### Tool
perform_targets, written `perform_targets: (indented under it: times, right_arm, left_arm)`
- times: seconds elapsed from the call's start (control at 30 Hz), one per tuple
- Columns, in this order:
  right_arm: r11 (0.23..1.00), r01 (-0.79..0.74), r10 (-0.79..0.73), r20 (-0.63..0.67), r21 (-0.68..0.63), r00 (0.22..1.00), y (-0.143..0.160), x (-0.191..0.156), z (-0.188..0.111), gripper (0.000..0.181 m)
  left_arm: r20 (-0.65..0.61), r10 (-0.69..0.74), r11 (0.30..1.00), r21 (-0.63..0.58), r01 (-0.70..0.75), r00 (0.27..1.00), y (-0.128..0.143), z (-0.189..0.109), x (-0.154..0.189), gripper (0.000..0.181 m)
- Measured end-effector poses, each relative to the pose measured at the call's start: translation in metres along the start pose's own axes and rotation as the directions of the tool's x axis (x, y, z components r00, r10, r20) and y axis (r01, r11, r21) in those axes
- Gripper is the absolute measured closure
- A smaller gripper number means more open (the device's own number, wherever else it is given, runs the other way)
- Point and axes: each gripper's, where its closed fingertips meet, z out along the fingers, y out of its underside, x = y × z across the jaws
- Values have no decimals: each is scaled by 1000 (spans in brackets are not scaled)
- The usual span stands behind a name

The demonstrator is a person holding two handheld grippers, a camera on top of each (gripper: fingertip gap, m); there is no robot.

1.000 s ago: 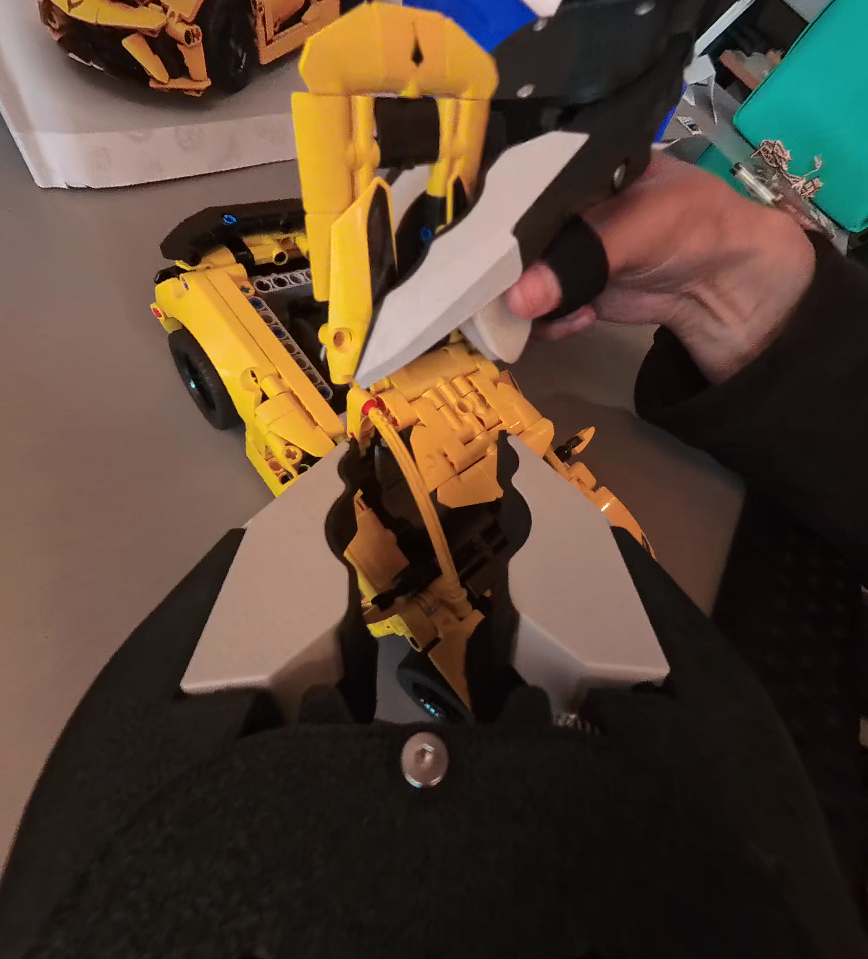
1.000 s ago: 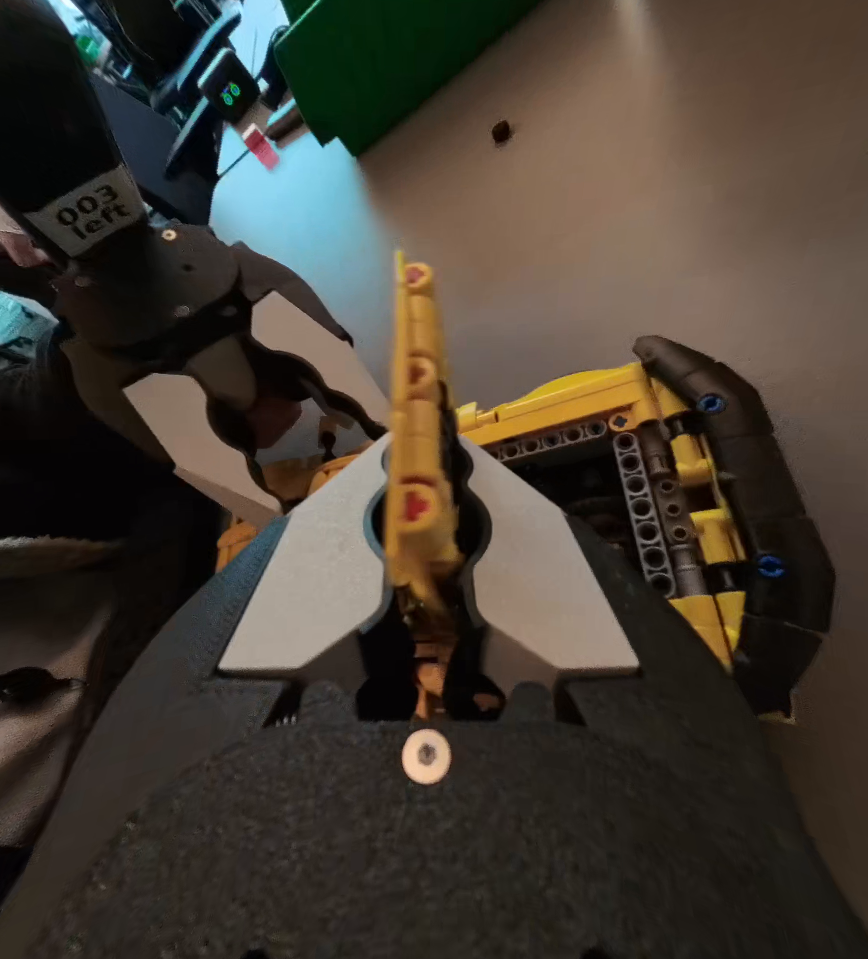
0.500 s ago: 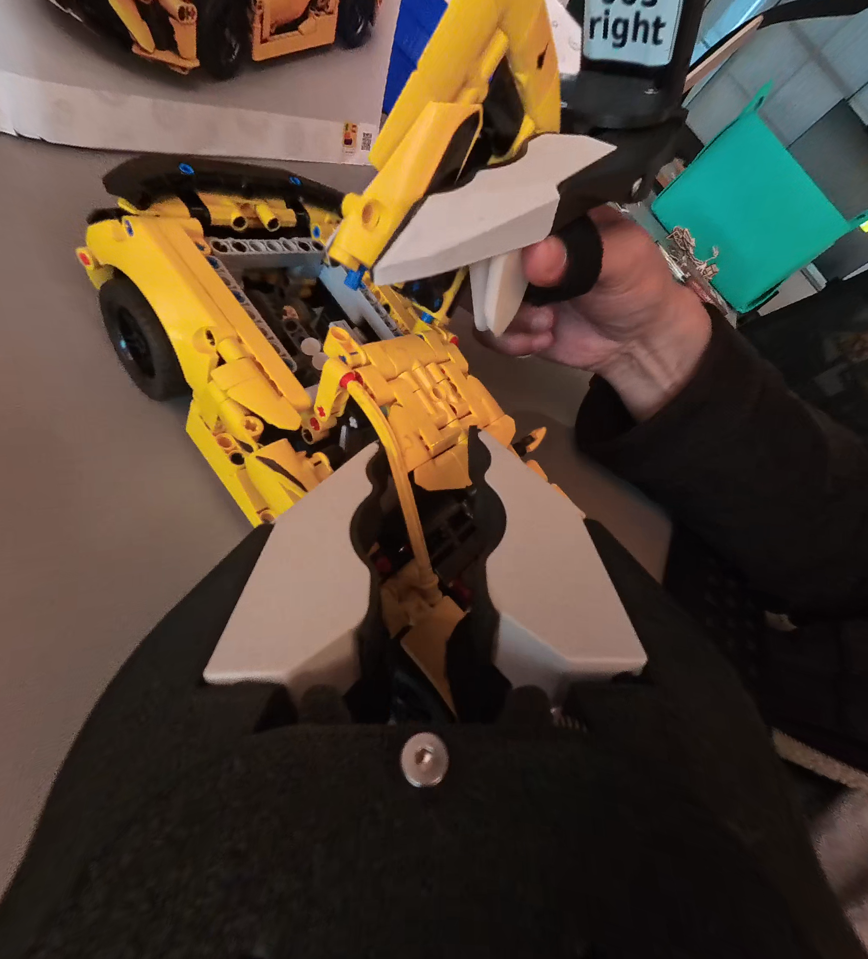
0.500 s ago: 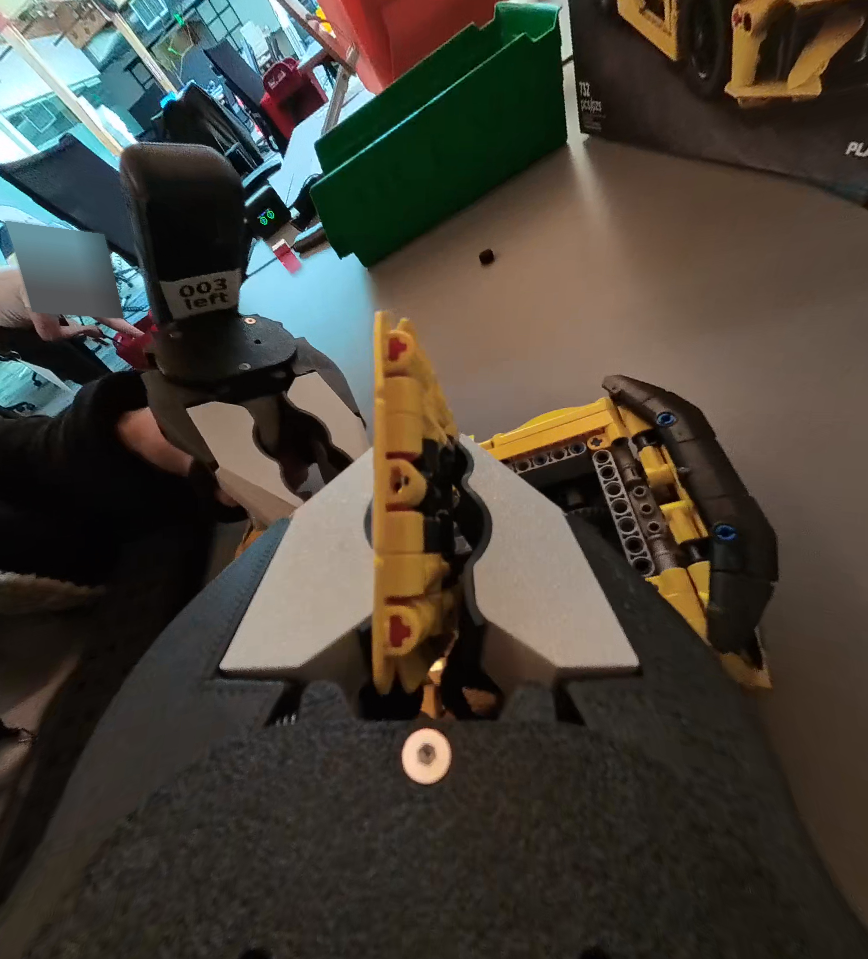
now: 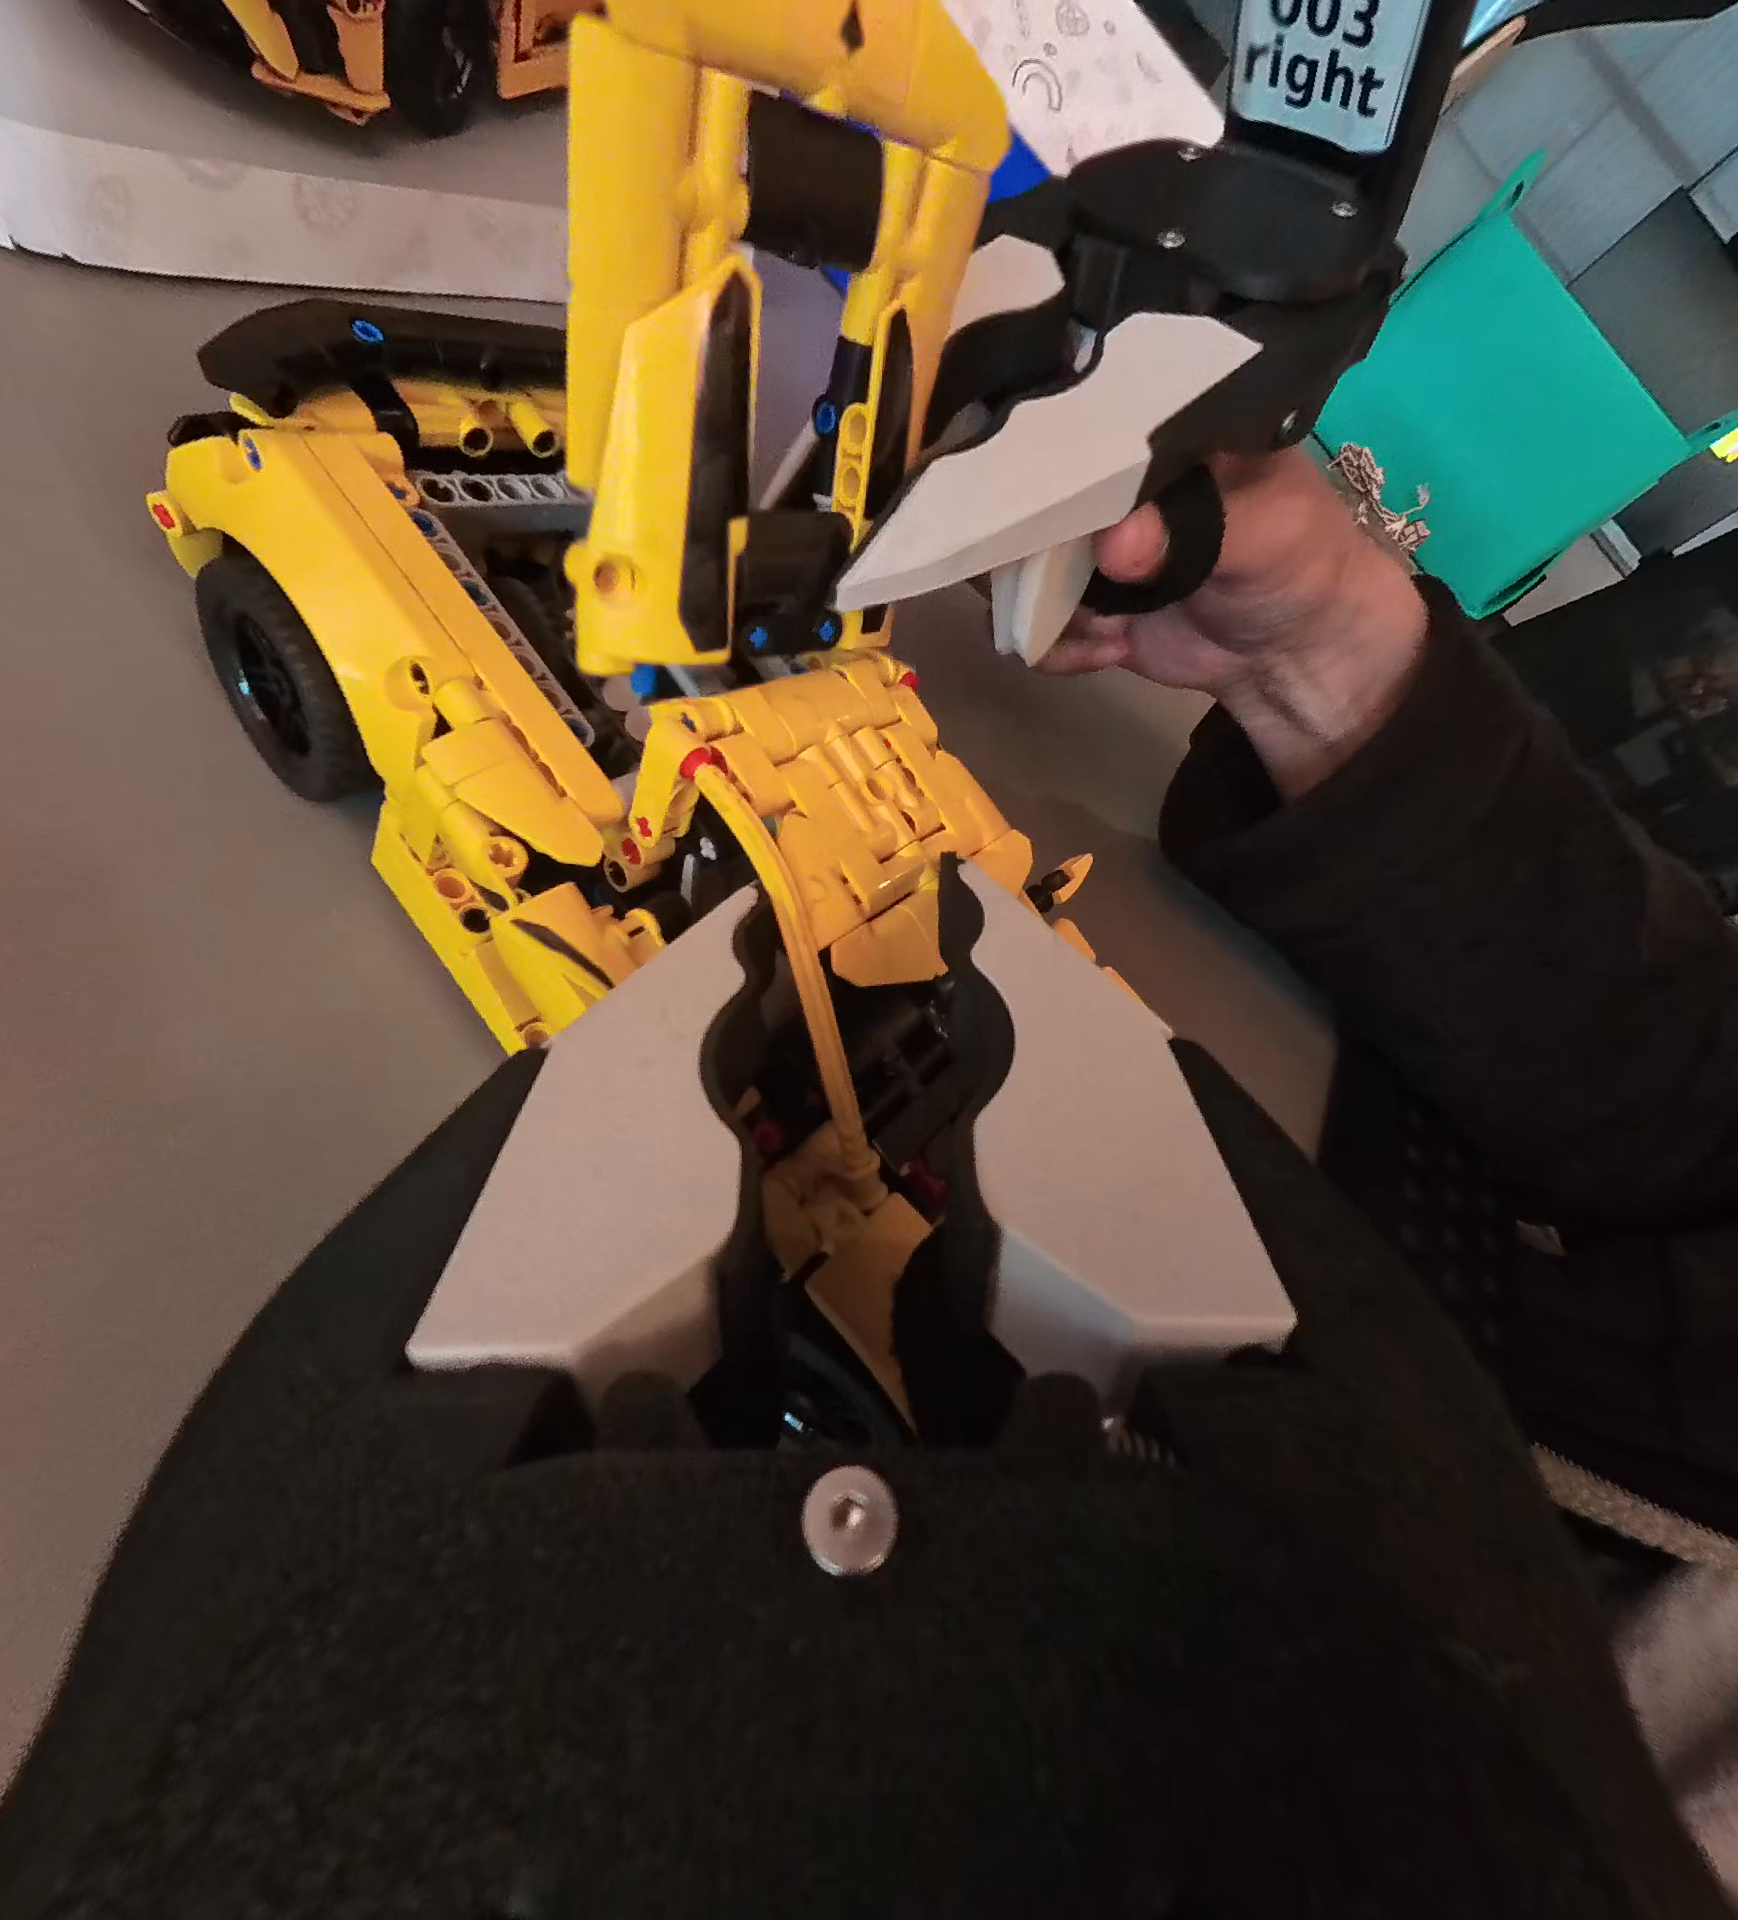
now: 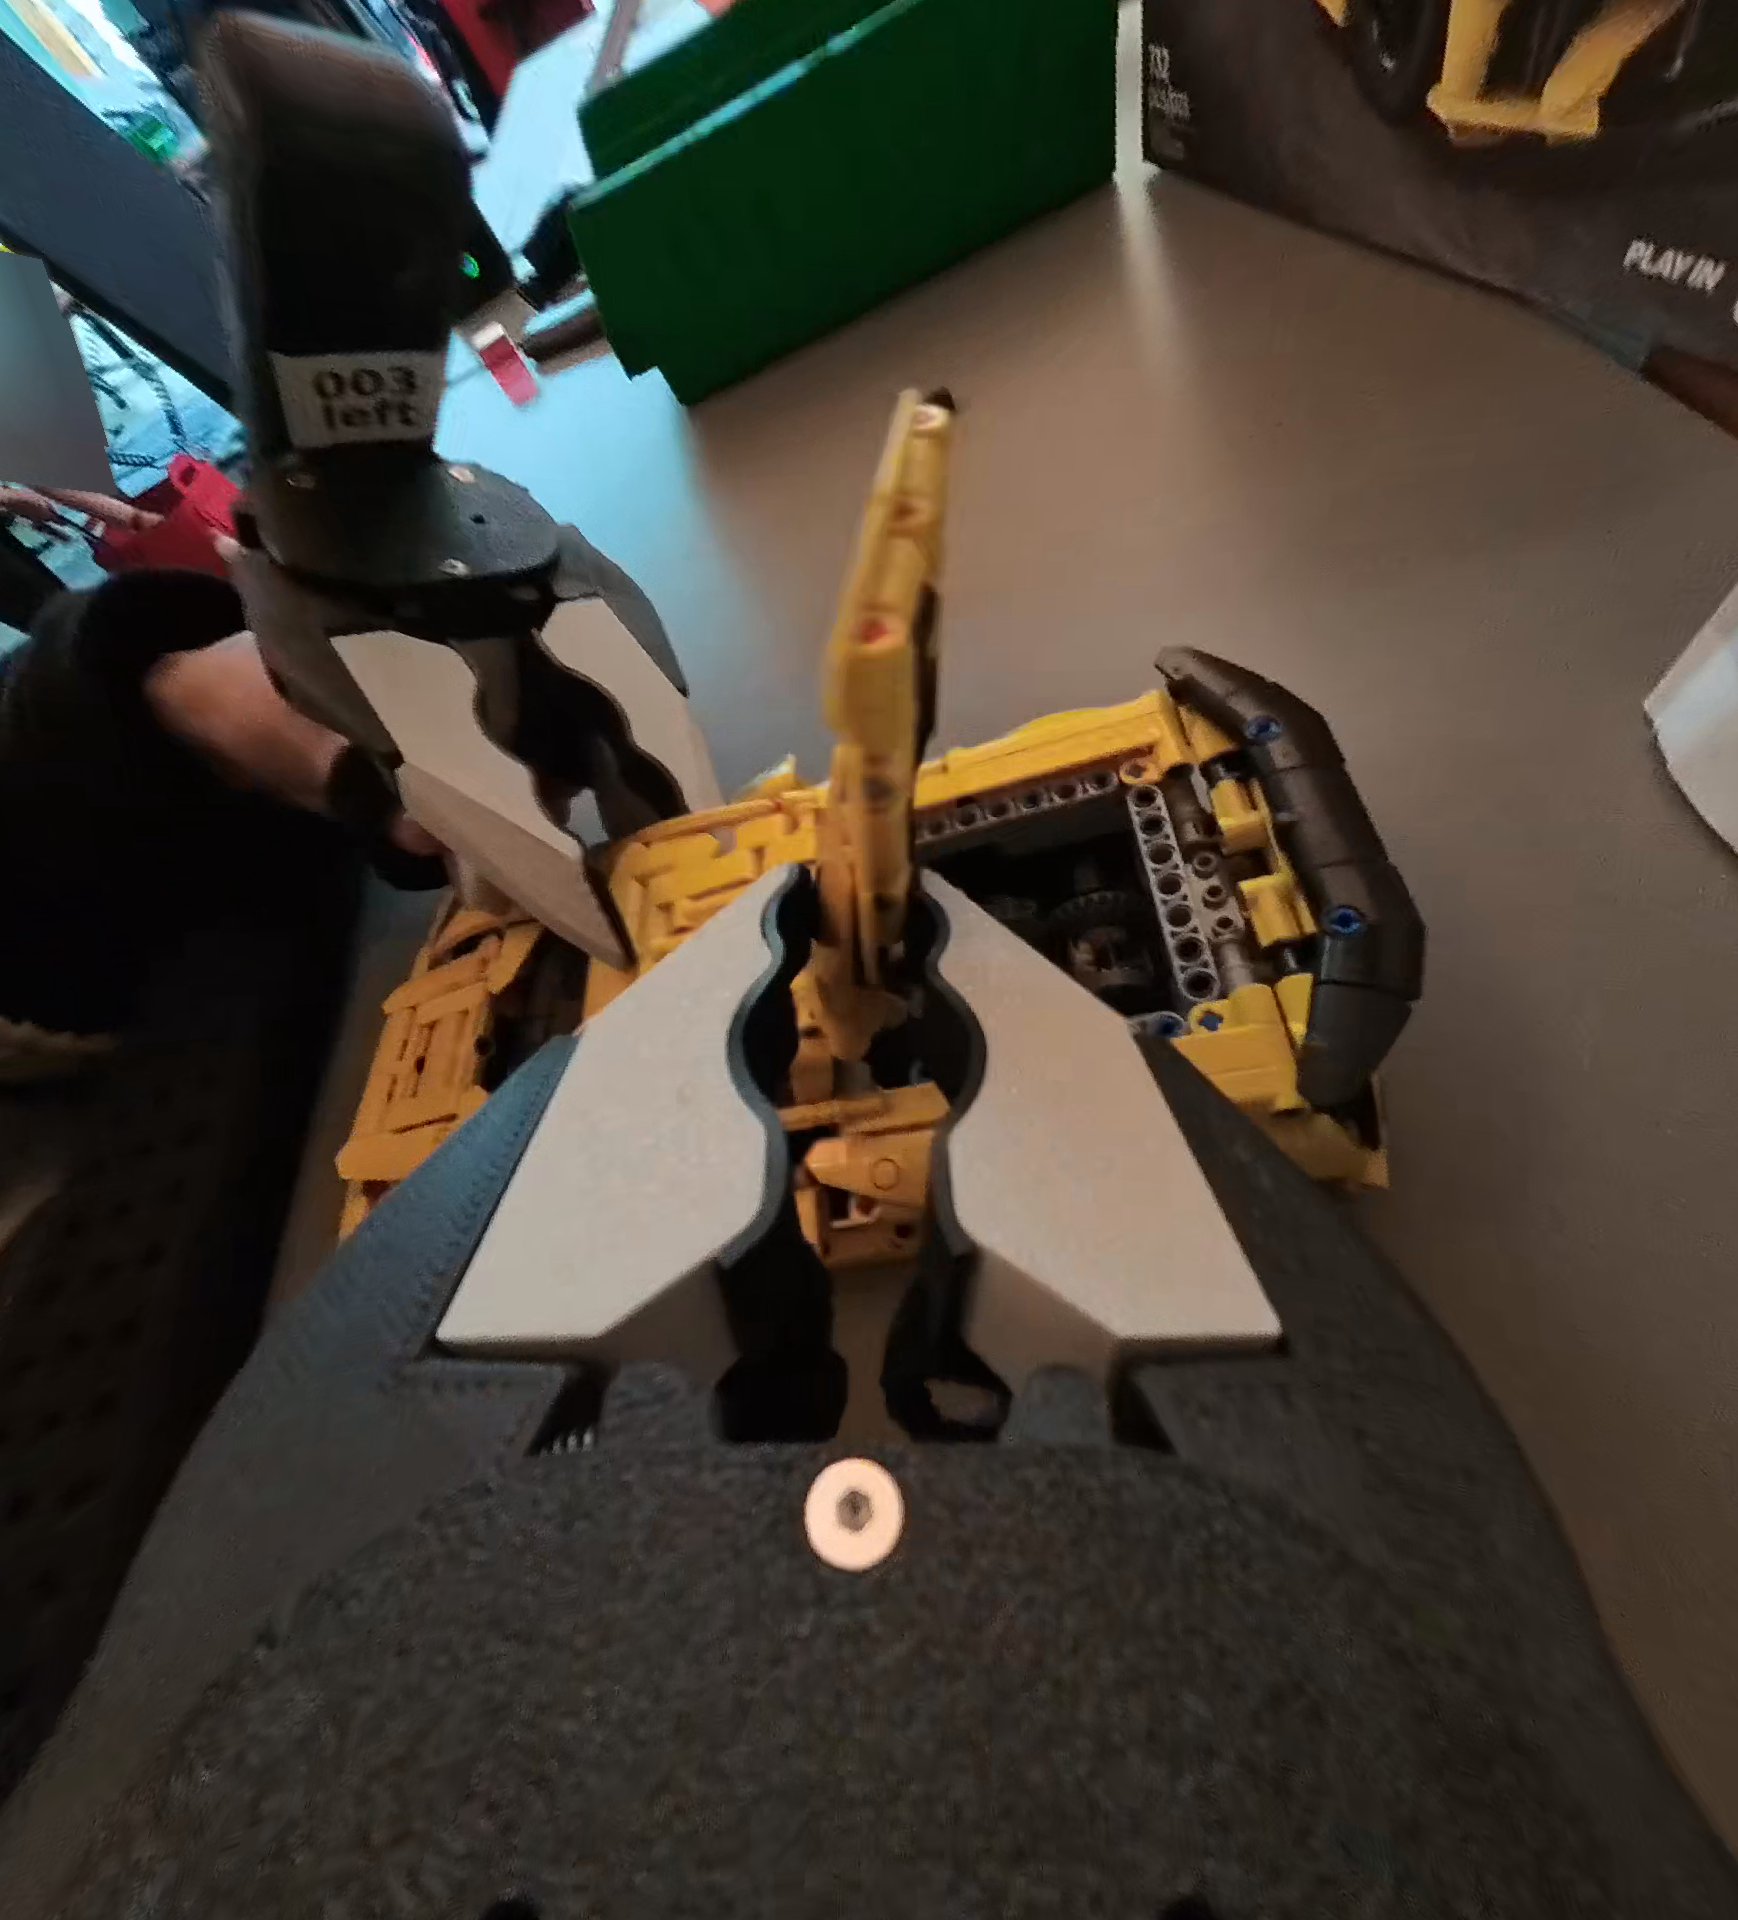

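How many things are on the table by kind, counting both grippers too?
Grippers: 2, left gripper and right gripper
Yellow brick-built car: 1
Raised yellow panel: 1
Printed boxes: 1
Green bin: 1
Teal bin: 1
Total: 7

Office or lab workspace

A grey table (image 6: 1364,499) carries a green bin (image 6: 844,177) and a toy-car box (image 6: 1530,156); behind it stand black office chairs (image 6: 34,187) and a teal bin (image 5: 1488,416).

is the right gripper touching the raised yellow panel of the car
Touching: in the right wrist view the right gripper has its fingers closed against the raised yellow panel.
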Motion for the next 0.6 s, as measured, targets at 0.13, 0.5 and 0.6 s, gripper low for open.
perform_targets:
  times: [0.13,0.5,0.6]
  right_arm:
    - [933,-157,127,113,324,985,-41,0,-22,166]
    - [912,-214,136,235,349,962,-58,-21,-56,166]
    - [908,-261,142,345,328,928,-60,-43,-42,165]
  left_arm:
    - [5,-8,1000,-10,8,1000,-1,0,-2,151]
    - [0,30,999,-18,-30,1000,-5,-7,1,142]
    - [-31,95,985,147,-89,995,-39,-29,12,130]
